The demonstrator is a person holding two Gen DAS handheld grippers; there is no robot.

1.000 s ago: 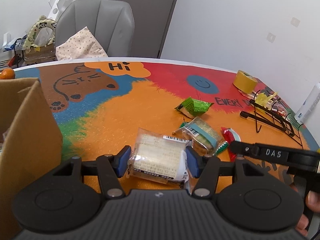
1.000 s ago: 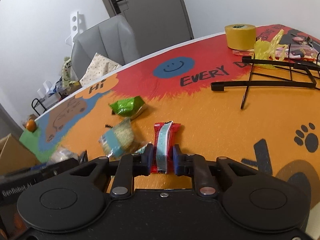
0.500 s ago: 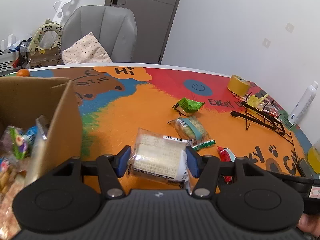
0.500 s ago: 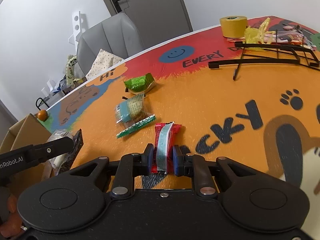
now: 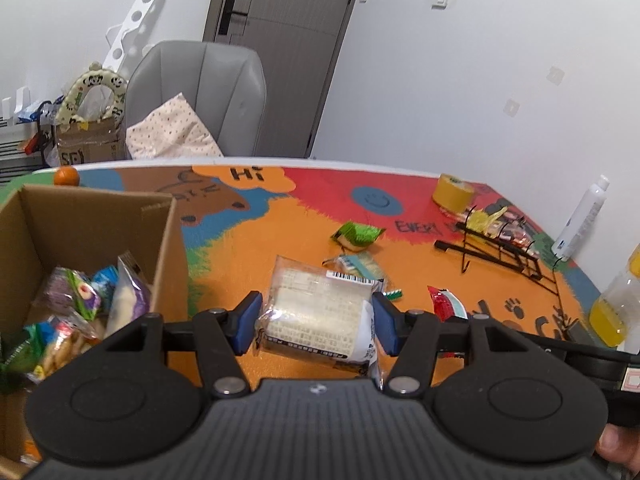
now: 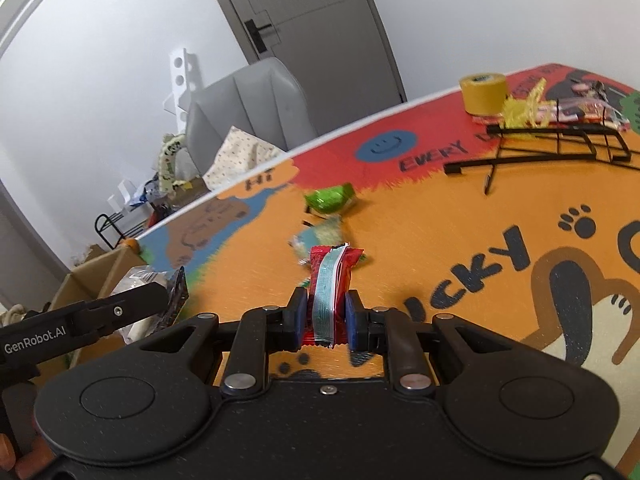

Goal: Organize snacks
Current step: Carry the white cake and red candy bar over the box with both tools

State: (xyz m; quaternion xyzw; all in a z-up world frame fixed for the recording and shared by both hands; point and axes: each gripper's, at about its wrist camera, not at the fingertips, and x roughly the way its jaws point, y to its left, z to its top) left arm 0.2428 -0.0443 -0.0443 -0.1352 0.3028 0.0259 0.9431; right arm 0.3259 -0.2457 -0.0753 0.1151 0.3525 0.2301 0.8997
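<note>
My left gripper (image 5: pixel 316 326) is shut on a clear-wrapped pale cracker pack (image 5: pixel 320 312) and holds it above the table, just right of an open cardboard box (image 5: pixel 92 216) with several snack packets inside. My right gripper (image 6: pixel 326 320) is shut on a red snack packet with a pale blue stripe (image 6: pixel 332 276), held off the table; the packet also shows in the left wrist view (image 5: pixel 446 304). A green packet (image 5: pixel 356 234) and a clear packet with a blue band (image 5: pixel 358 266) lie on the orange table. The left gripper also shows in the right wrist view (image 6: pixel 172 296).
A yellow tape roll (image 5: pixel 452 194), a black wire rack (image 5: pixel 504 252), a white bottle (image 5: pixel 580 220) and a bottle of orange liquid (image 5: pixel 618 304) stand at the right. A grey chair (image 5: pixel 200 96) is behind the table. A small orange (image 5: pixel 66 176) sits beyond the box.
Both grippers have lifted with their packets and moved left toward the box. The box interior has come into the left wrist view.
</note>
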